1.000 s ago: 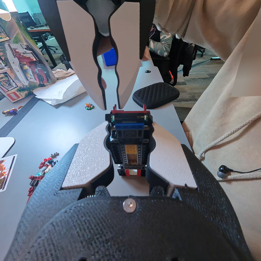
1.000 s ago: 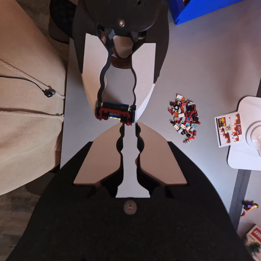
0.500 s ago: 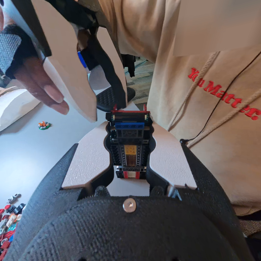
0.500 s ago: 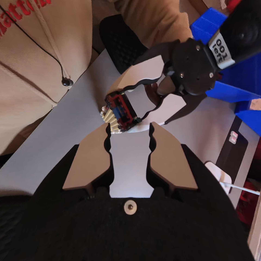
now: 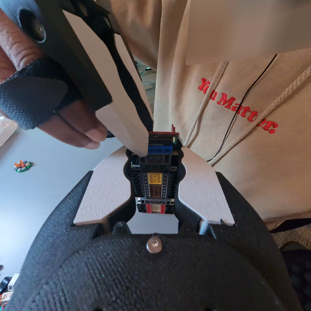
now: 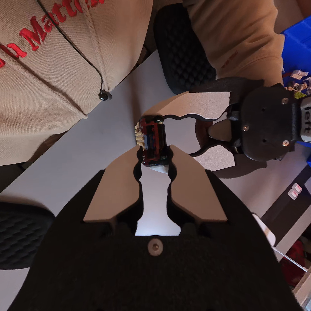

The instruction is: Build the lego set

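Observation:
My left gripper (image 5: 155, 149) is shut on a brick model (image 5: 154, 178) of black, red, blue and yellow pieces, which lies lengthwise between its fingers. My right gripper (image 5: 144, 139) comes in from the upper left, and one of its fingers (image 5: 127, 127) covers the model's far left corner. In the right wrist view the model (image 6: 152, 134) is held crosswise above the grey table (image 6: 84, 151). My right gripper (image 6: 153, 149) is shut on its near end, with a pad against each side. The left gripper's fingers (image 6: 193, 99) clamp the model from the right.
A person in a beige hoodie (image 5: 227, 151) is close behind the model, and a hand (image 5: 75, 131) holds the right gripper. A small orange and green piece (image 5: 22, 165) and loose bricks (image 5: 6, 286) lie on the table. A black quilted pad (image 6: 181, 55) and blue bins (image 6: 299, 38) are nearby. My left and right fingertips are right by each other.
My left gripper turned toward the person with the model still in it. My right gripper opened wide, moved onto the model's far end and closed on it.

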The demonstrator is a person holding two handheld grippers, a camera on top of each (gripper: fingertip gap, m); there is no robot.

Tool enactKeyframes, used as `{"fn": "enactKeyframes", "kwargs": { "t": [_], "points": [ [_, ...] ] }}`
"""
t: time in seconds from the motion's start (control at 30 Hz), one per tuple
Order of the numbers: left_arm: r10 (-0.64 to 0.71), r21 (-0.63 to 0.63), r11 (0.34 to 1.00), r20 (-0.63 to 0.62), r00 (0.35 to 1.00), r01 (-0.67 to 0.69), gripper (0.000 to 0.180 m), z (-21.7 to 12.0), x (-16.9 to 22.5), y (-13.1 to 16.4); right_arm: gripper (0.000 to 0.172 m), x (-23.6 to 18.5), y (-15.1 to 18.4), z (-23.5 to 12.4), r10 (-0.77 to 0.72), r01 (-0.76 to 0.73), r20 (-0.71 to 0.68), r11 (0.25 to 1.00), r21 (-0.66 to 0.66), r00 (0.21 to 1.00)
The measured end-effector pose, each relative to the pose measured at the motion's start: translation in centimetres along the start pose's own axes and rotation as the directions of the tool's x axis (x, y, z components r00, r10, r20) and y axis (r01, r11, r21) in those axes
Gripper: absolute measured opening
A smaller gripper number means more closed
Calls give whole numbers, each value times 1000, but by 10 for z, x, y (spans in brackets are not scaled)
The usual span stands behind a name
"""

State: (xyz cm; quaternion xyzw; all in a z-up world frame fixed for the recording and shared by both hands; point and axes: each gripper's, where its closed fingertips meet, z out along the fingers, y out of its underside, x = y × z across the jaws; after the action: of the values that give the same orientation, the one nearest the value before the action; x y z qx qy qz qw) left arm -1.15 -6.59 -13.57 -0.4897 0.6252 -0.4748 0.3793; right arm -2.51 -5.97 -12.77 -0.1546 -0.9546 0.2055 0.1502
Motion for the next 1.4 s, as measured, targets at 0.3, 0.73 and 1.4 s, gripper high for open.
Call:
{"fn": "enactKeyframes", "kwargs": {
  "t": [0.3, 0.73, 1.4],
  "points": [
    [-10, 24, 1000, -27, 1000, 10, 53, 1, 5, 0, 26, -3, -3, 1, 40, -40, 13, 999, -16, 999],
    [-1, -103, 993, 509, 861, 62, 58, -6, 7, 21, 26, -3, -1, 0, 123, -126, -61, 991, -53, 991],
    [100, -110, 993, 660, 745, -35, 36, -2, -7, 20, 29, -2, 12, 2, 175, -185, -93, 976, -116, 980]
  ]
}}
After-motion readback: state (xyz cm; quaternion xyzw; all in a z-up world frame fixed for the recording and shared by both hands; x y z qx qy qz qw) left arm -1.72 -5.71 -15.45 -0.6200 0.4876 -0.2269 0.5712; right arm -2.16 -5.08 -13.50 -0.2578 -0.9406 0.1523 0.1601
